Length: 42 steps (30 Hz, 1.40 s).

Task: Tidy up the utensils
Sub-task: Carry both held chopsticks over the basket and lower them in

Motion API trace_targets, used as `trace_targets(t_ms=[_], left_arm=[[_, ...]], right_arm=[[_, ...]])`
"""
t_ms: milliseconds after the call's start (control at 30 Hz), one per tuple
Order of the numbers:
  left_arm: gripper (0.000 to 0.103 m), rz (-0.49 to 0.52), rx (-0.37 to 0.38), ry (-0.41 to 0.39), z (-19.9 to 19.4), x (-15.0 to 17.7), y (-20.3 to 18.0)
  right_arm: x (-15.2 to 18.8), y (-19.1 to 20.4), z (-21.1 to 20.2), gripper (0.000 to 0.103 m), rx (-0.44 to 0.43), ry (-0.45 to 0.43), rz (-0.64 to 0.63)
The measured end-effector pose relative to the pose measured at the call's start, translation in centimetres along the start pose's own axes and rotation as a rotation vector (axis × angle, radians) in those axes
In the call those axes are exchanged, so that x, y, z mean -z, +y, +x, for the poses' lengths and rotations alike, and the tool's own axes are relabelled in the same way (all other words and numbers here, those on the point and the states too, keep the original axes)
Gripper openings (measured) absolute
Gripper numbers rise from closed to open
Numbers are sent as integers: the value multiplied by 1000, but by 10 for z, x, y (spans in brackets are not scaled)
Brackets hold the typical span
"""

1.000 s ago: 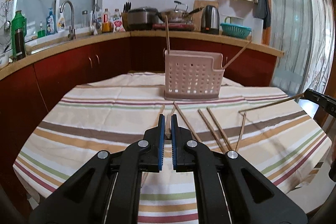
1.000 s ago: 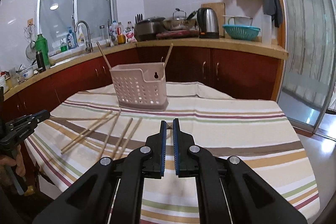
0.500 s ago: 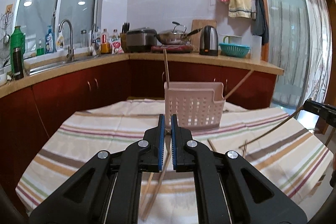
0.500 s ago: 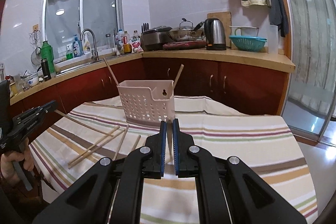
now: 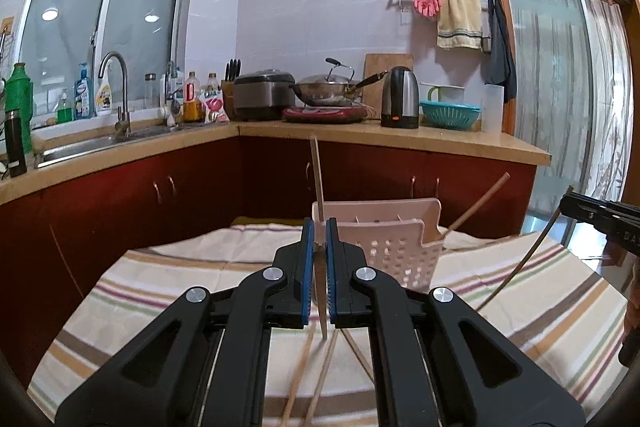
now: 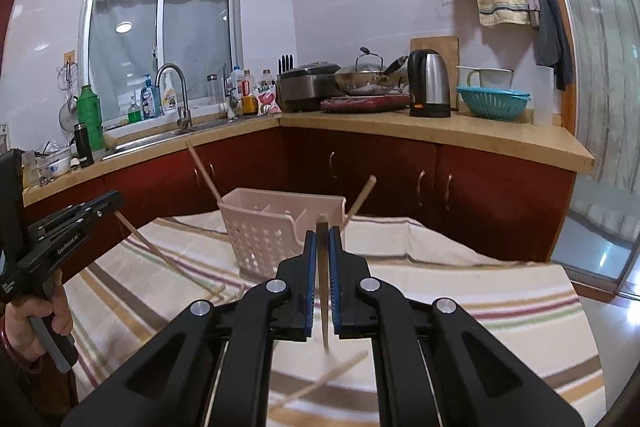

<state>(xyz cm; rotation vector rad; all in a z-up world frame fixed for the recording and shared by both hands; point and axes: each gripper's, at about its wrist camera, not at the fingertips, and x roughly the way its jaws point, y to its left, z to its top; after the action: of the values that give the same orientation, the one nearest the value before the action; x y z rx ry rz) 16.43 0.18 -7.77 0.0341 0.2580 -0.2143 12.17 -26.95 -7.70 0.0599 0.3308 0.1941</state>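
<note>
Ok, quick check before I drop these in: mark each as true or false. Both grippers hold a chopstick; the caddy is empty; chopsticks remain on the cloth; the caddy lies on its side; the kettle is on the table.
1. Both grippers hold a chopstick: true. The left gripper and right gripper each clamp one.
2. The pink caddy is empty: false. Two chopsticks lean inside it.
3. Chopsticks remain on the striped cloth: true.
4. The caddy lies on its side: false. It stands upright.
5. The kettle is on the table: false. It sits on the counter.
</note>
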Motion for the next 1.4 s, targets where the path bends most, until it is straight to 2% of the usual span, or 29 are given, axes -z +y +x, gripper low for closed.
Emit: trace_targets(t_ms=[200,333,600,900,1067,1267,1400], left_arm=[[6,8,0,-18,22,-11,1],[6,-12,14,20,39,-8,5],[6,-2,21,2,35,-10,3],[6,0,89,-80,10,-59,-4],[6,15,100,-140,8,-89,-10],[6,6,89,-234,10,-120,-13],[6,0,46,-293,25,-130,-14]], right_arm=[[-9,-2,23,7,3,-14,10],[-7,-3,34,7,11,-8,13],[-12,-3,32,7,16,-41,23],[-46,2,7,7,-38,-132,40],[-70,3,0,7,-60,-196,41],[-95,-1,5,7,-64,-273,43],[-103,-7,22,7,-62,-313,64]])
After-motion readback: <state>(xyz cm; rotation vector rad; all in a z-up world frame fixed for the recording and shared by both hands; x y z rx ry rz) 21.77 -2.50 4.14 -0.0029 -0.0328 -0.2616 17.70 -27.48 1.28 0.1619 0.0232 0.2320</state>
